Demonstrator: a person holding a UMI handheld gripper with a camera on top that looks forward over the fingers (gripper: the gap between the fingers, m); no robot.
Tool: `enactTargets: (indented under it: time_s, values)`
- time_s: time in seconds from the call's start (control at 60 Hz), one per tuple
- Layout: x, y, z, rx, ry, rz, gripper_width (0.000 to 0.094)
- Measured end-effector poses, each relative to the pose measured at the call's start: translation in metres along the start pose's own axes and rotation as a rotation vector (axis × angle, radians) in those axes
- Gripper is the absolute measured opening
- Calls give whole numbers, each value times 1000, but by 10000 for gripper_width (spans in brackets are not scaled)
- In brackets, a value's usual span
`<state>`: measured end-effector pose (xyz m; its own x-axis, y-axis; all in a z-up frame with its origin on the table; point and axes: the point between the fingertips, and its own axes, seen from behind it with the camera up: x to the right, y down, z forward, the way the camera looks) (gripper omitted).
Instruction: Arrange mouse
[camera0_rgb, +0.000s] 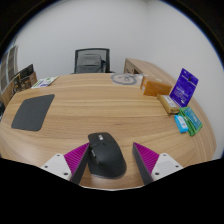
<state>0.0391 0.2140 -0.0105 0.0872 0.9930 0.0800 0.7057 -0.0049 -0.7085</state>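
A black computer mouse (105, 155) lies on the wooden table (100, 105), between my gripper's two fingers. My gripper (112, 158) is open: the left pad (77, 156) is close to the mouse's left side, and the right pad (148, 156) stands apart from it with a clear gap of table showing. A dark grey mouse mat (33, 112) lies flat on the table far beyond the left finger.
An office chair (91, 61) stands behind the table. A round white object (126, 77) lies at the far side. A cardboard box (157, 86), a purple card stand (183, 86) and blue-green packets (186, 121) sit to the right.
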Motion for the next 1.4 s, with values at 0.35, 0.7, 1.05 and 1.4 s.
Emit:
enactTargets:
  time_s: [0.35, 0.7, 1.05, 1.4]
  values:
    - [3, 1, 15, -31, -33, 87, 721]
    - [9, 2, 11, -33, 6, 141, 299]
    - [8, -110, -56, 79, 85, 162, 296]
    - [-206, -223, -77, 183, -125, 87, 298]
